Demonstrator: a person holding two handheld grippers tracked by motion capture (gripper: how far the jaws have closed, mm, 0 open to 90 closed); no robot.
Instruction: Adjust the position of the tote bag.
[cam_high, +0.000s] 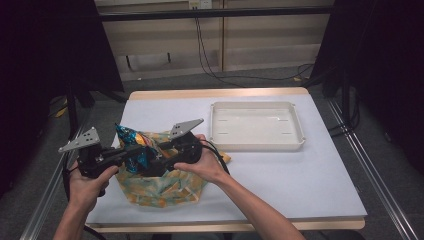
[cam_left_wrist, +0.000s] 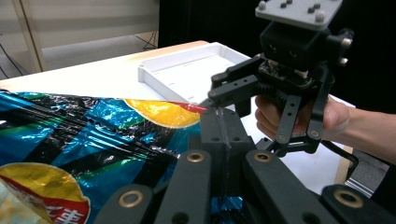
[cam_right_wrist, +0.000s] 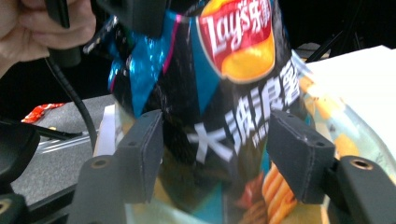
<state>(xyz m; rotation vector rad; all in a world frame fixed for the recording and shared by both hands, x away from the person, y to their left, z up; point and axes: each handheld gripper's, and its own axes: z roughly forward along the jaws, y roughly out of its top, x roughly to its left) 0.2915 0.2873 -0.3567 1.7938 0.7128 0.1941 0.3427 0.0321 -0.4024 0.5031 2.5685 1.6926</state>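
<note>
crinkly foil chip bag (cam_high: 131, 146) sits half inside the patterned bag (cam_high: 165, 187), left of the white tray (cam_high: 256, 125). our left gripper (cam_left_wrist: 219, 122) clamps its top edge; the right gripper (cam_right_wrist: 215, 154) stands apart around it. we lower it slowly, holding the opening wide.

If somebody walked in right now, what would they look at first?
Probably the shiny blue chip bag, held up at the near left of the table over a yellow-orange patterned plastic bag. The left gripper is pinched shut on the chip bag's edge, while the right gripper has its jaws open on either side of it. Farther back on the right sits an empty white tray.
</note>
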